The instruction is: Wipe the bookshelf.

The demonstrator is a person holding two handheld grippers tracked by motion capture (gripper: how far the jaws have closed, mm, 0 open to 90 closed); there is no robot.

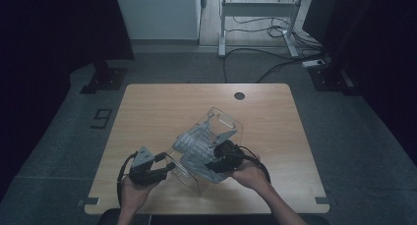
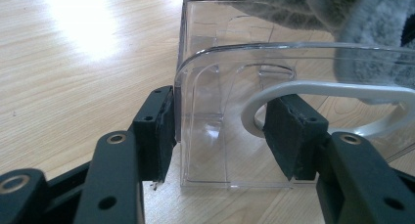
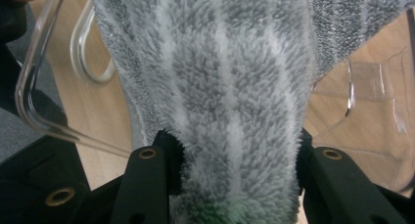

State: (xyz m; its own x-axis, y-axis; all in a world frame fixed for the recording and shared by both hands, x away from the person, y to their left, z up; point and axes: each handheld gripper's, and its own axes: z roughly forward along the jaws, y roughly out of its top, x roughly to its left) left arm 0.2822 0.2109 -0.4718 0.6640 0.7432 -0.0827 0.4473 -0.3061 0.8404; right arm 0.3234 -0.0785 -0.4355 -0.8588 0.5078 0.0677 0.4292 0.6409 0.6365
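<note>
Nearest the person, the left gripper point(image 1: 164, 170) clamps the near corner of a clear plastic box with a white loop handle point(image 2: 230, 126), one pad outside the wall, the other inside against the handle. Just beyond, the right gripper point(image 1: 216, 164) is clenched on a fluffy grey-and-white striped towel point(image 3: 230, 87) draped into the box. The box sits mid-way across the light wooden table point(image 1: 147, 107).
</note>
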